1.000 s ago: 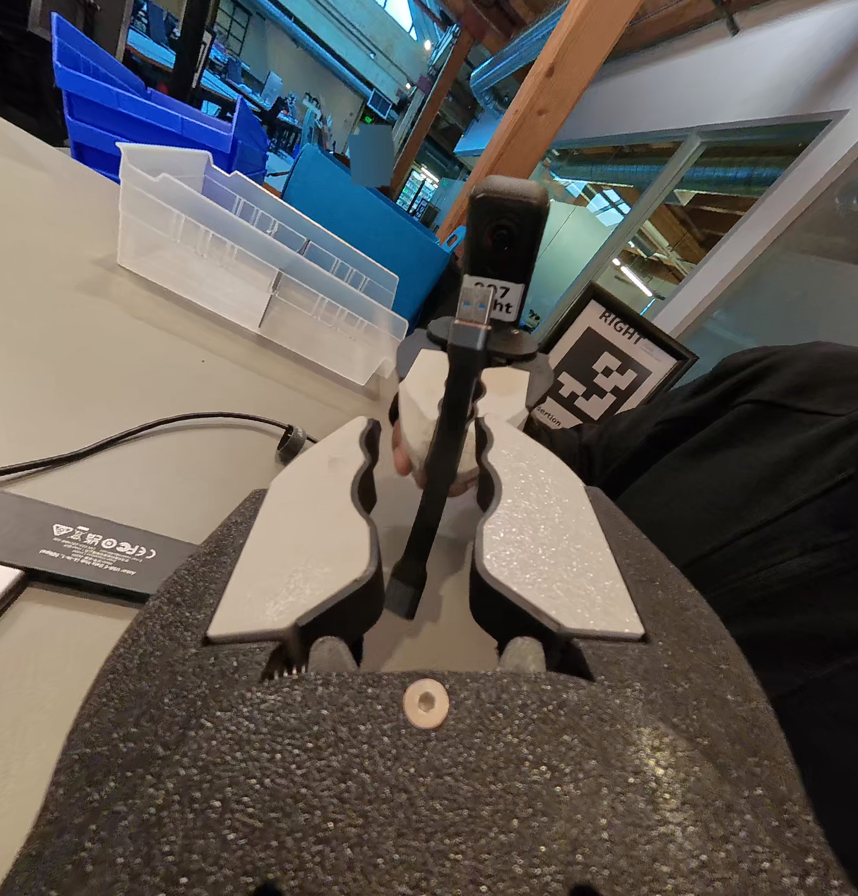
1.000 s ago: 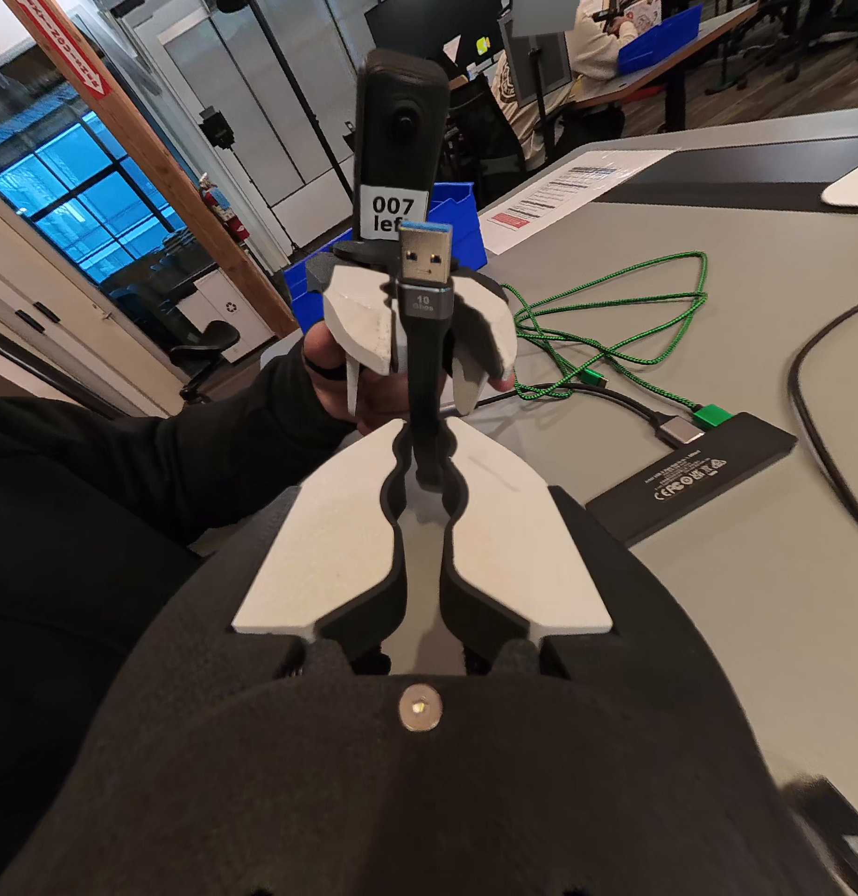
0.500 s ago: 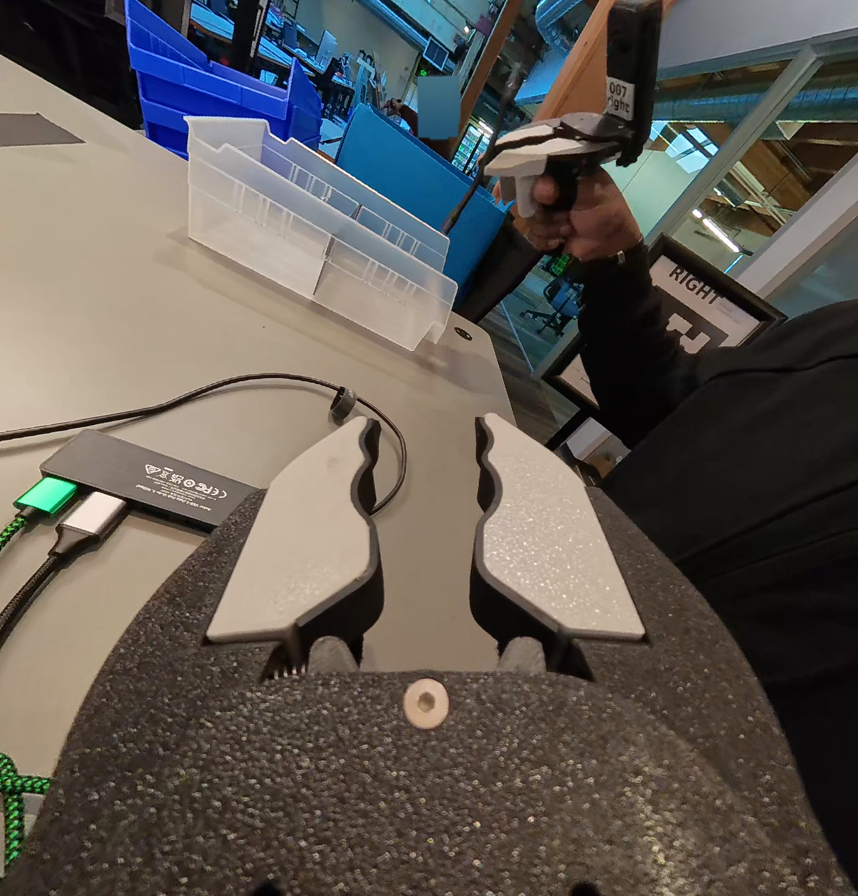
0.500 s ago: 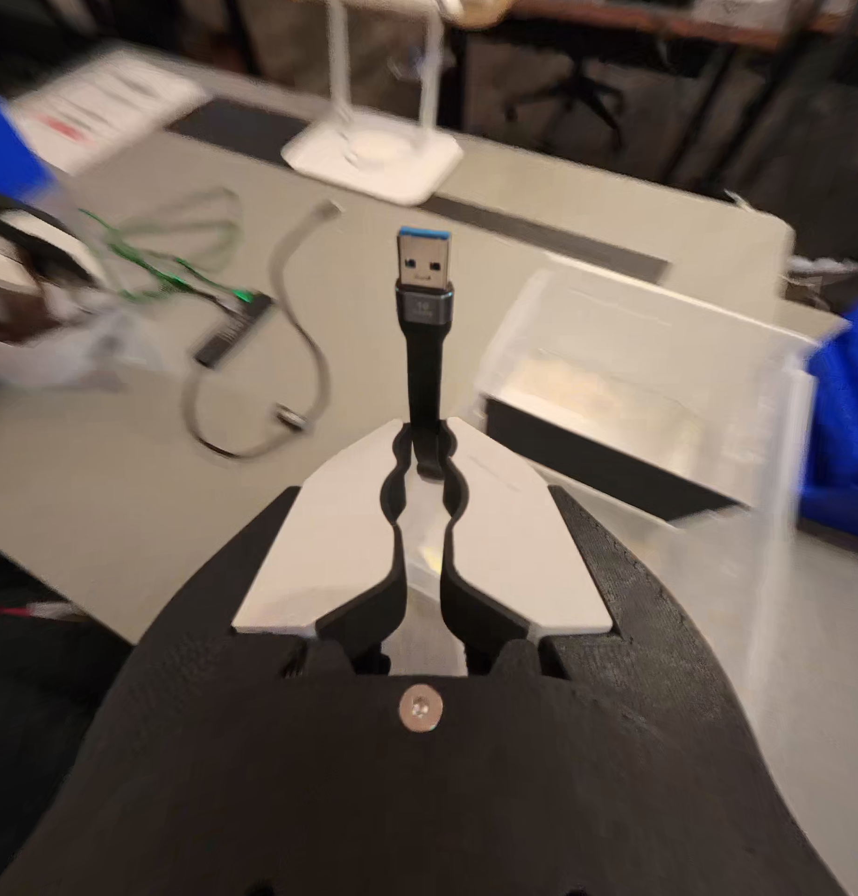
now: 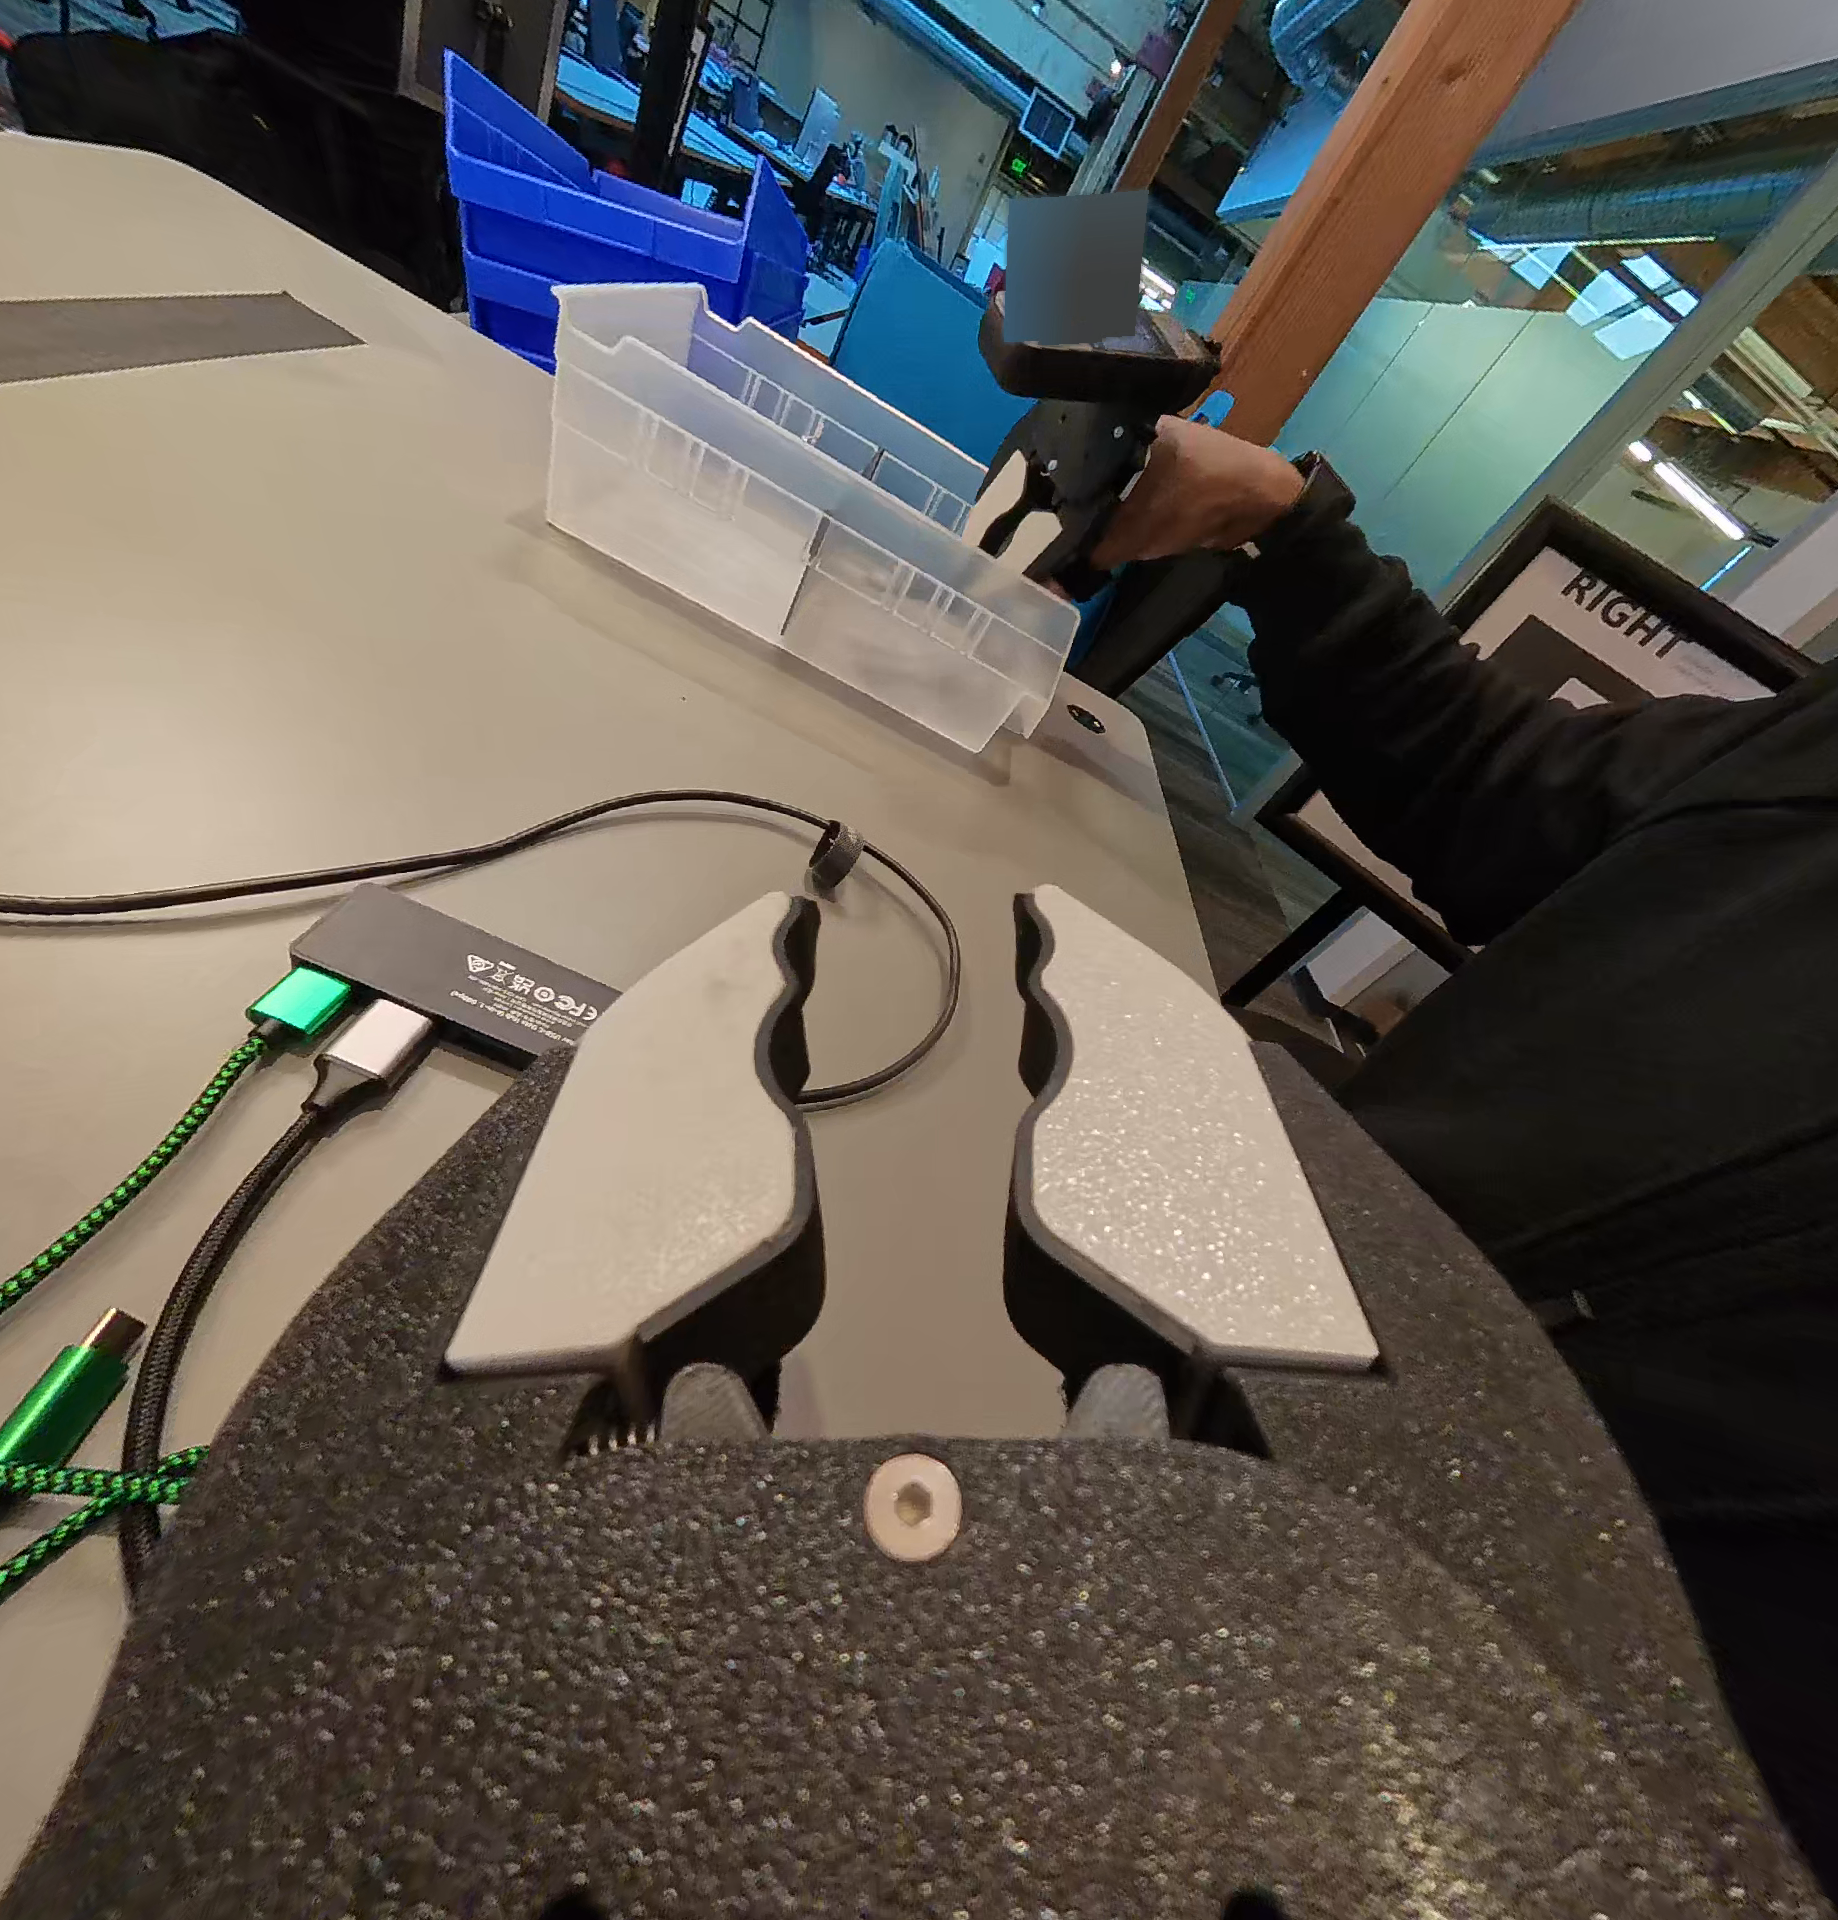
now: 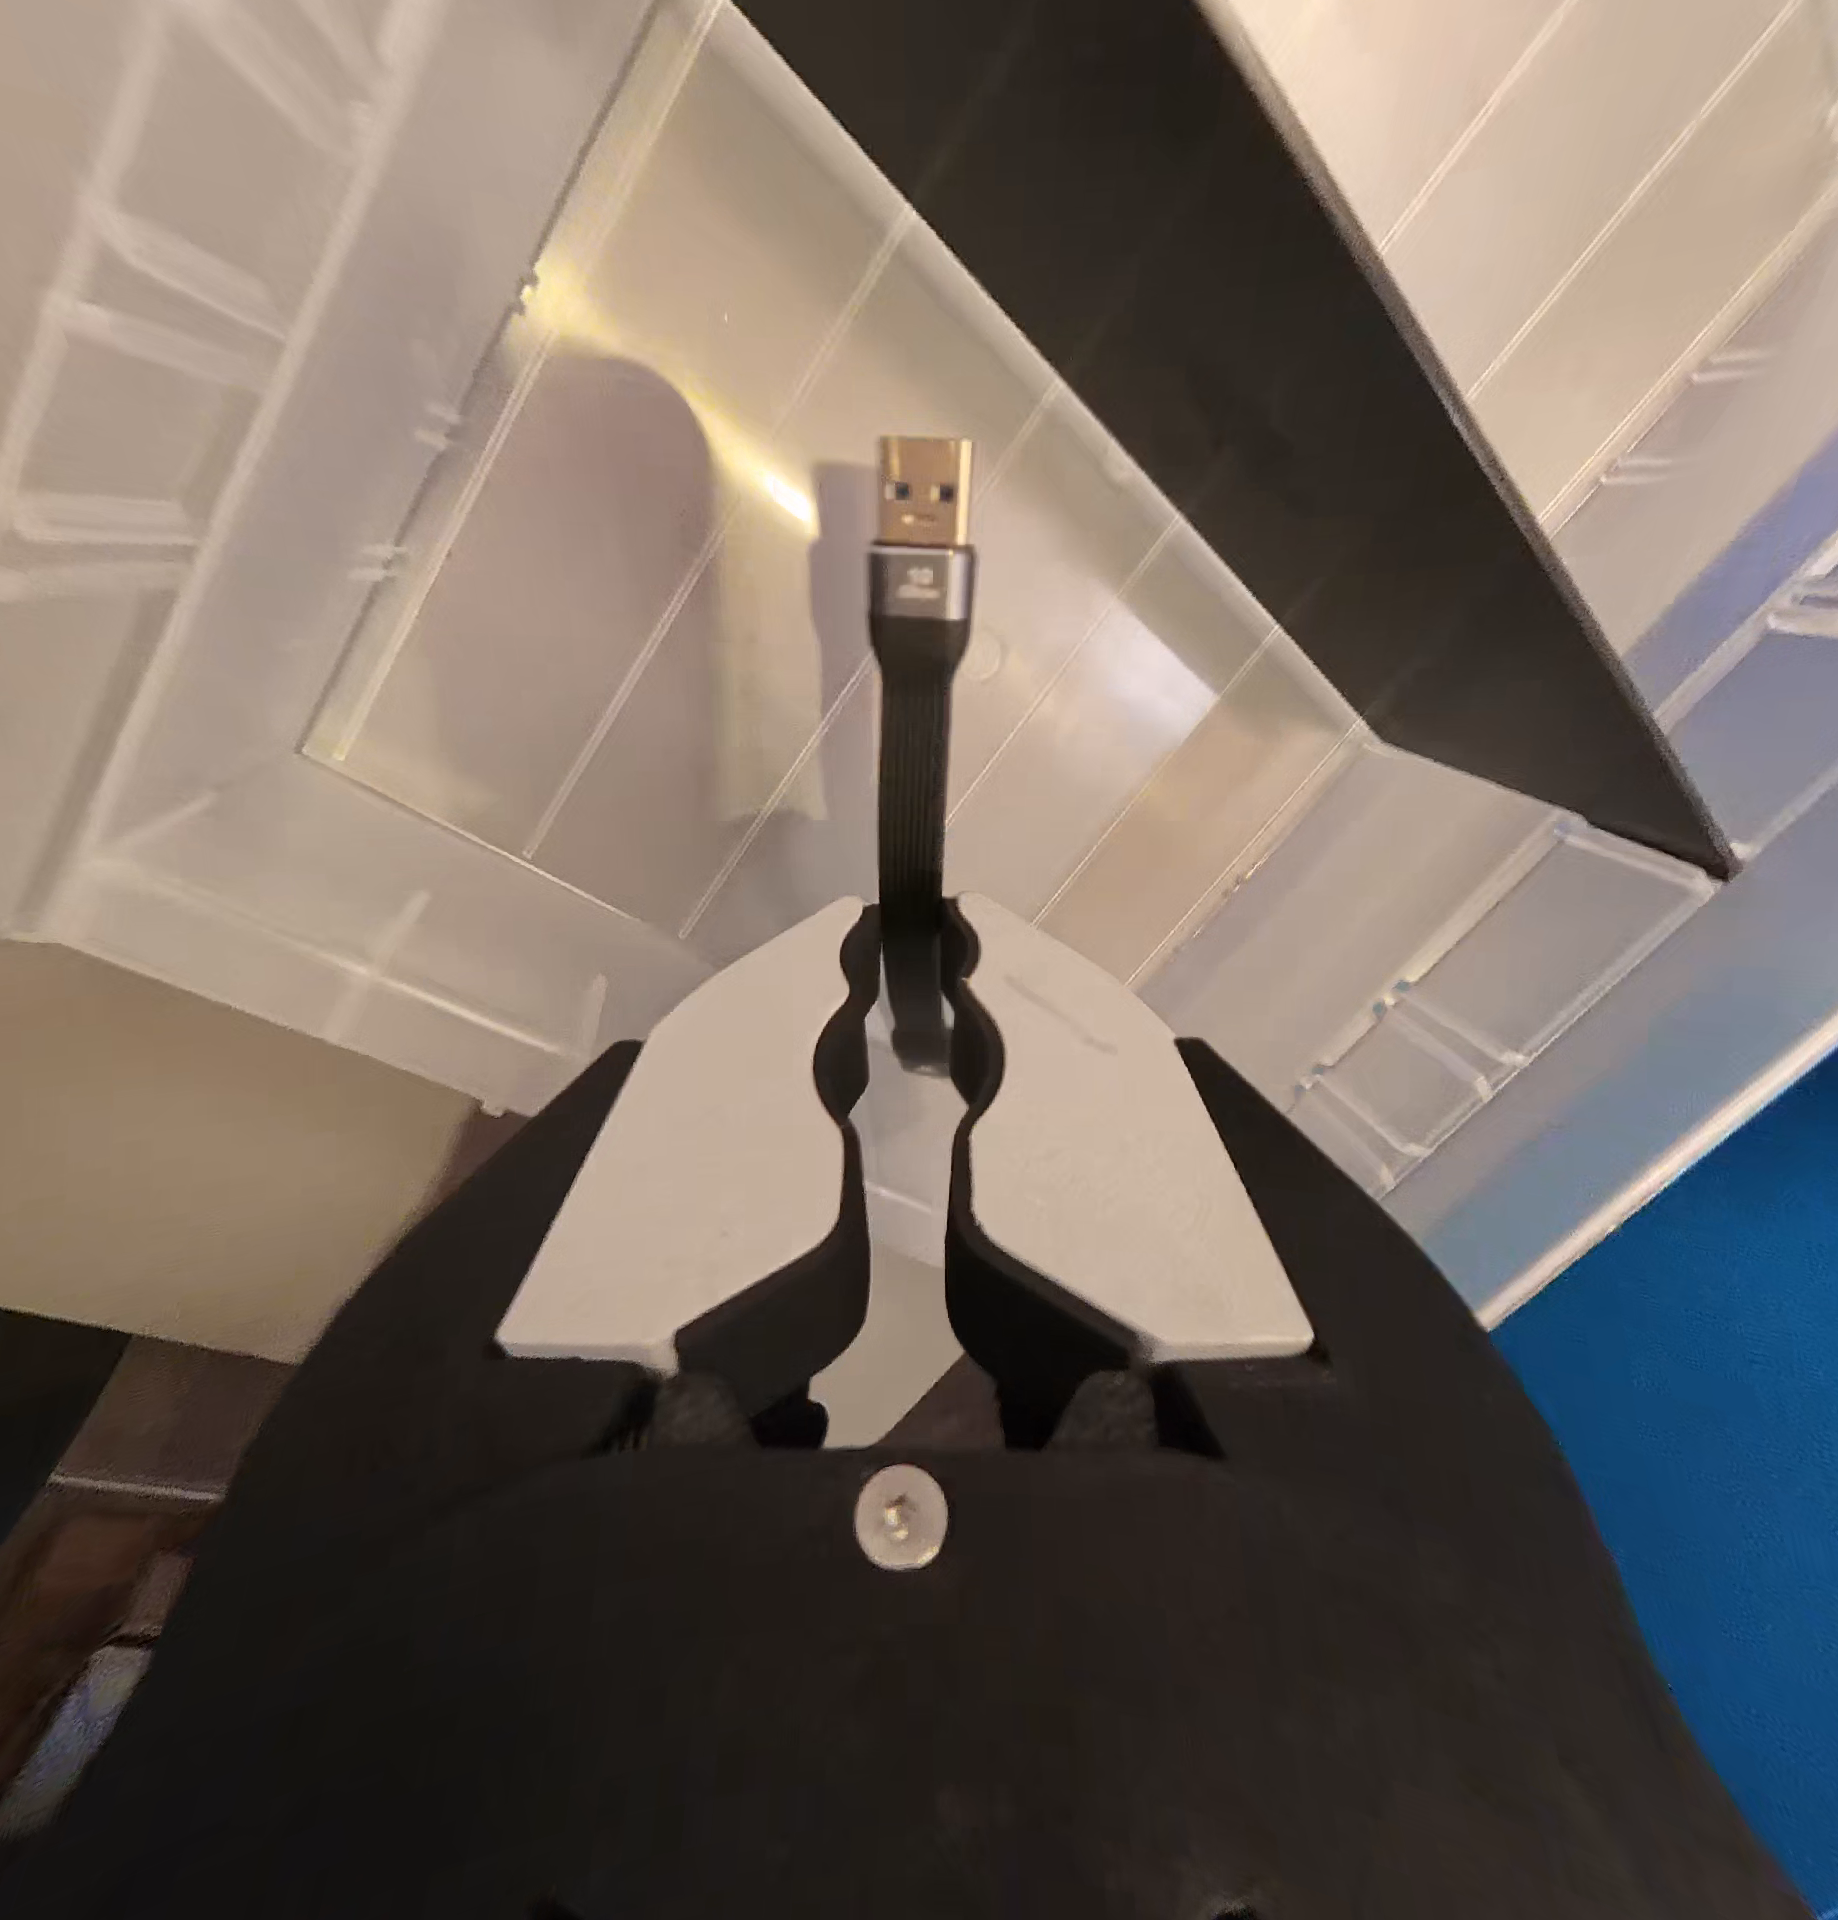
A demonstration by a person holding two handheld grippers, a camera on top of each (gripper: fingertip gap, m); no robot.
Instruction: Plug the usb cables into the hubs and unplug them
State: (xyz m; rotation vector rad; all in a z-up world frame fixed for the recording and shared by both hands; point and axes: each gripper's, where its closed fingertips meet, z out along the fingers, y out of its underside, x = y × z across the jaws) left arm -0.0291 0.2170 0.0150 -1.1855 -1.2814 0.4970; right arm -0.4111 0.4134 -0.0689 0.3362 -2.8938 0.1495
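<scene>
**Short cable carried over the clear bin**

The right tongs have swung away from the counter and now point down into the clear plastic bin. Half a second ago they looked across the counter from farther off. They are pinching the short black USB cable near its lower end. The cable sticks straight out past the tips. Its metal plug is at the far end, over one of the bin's clear boxes. The plug looks like it is not touching the bin floor, but the view is too flat to be sure.

The left tongs are spread apart with nothing between them. They hang over the grey counter, on the near side of the bin.

The black hub lies flat on the counter, well on the near side of the bin and just beside the left tongs. A green plug and a silver plug sit side by side in the hub's near edge. A thin black cord runs past the hub on the bin side and loops in front of the left tongs. A loose green plug lies on the counter, nearer than the hub.

A hand holds the right tongs above the end of the bin. Blue bins are stacked behind the clear bin.
</scene>
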